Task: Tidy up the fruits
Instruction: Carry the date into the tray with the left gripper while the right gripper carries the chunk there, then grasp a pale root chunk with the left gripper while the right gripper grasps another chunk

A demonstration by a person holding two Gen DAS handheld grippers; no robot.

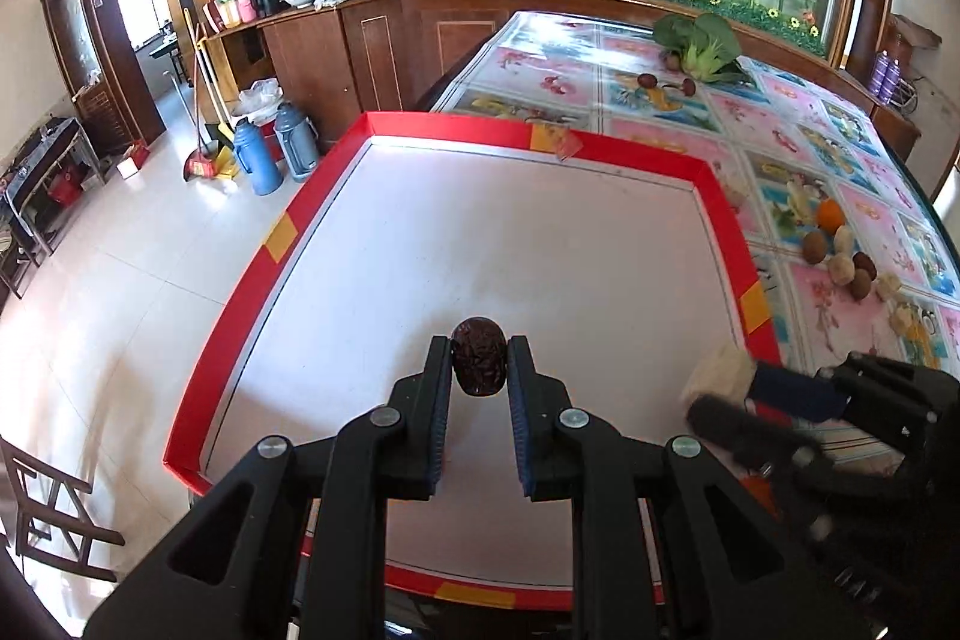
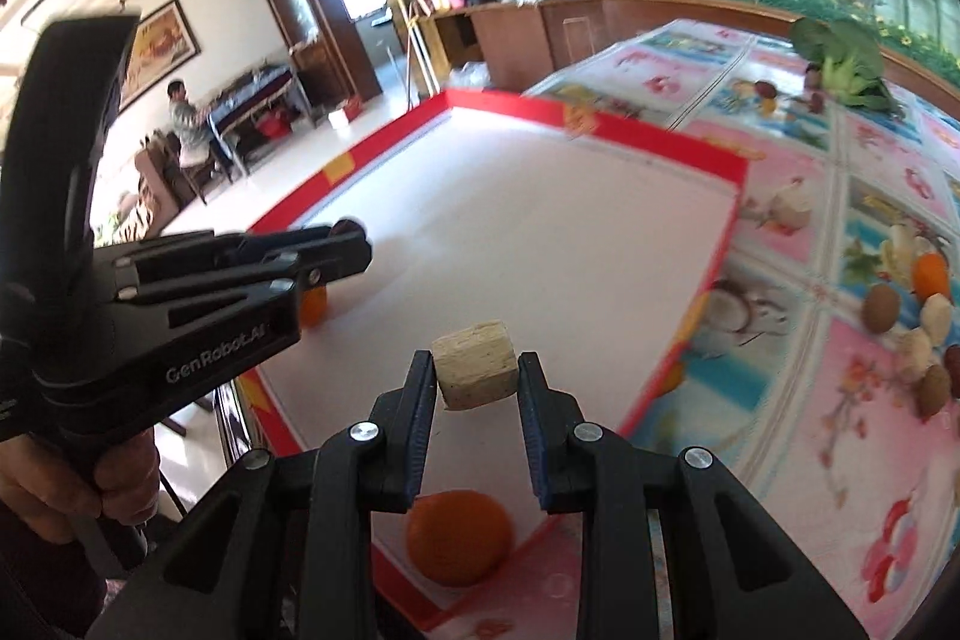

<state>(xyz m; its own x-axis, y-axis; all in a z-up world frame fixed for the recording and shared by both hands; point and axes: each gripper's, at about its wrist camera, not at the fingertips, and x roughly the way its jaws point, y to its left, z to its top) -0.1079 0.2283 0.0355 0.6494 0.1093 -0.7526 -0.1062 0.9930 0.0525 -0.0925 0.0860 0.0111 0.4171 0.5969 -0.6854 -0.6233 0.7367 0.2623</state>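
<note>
We are holding a dark red date (image 1: 477, 363) in our left gripper (image 1: 479, 358) above the red-rimmed white tray (image 1: 630, 148), while our right gripper (image 2: 477, 370) is clamping a pale fruit chunk (image 2: 476, 361) over an orange (image 2: 459, 535) on the bench (image 2: 840, 460).

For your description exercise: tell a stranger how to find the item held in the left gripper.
Start at the white tray with the red border on the patterned table. Above its near end, the left gripper pinches a red date between its fingers. It is dark and wrinkled, unlike the pale, blocky chunk in the right gripper.
</note>
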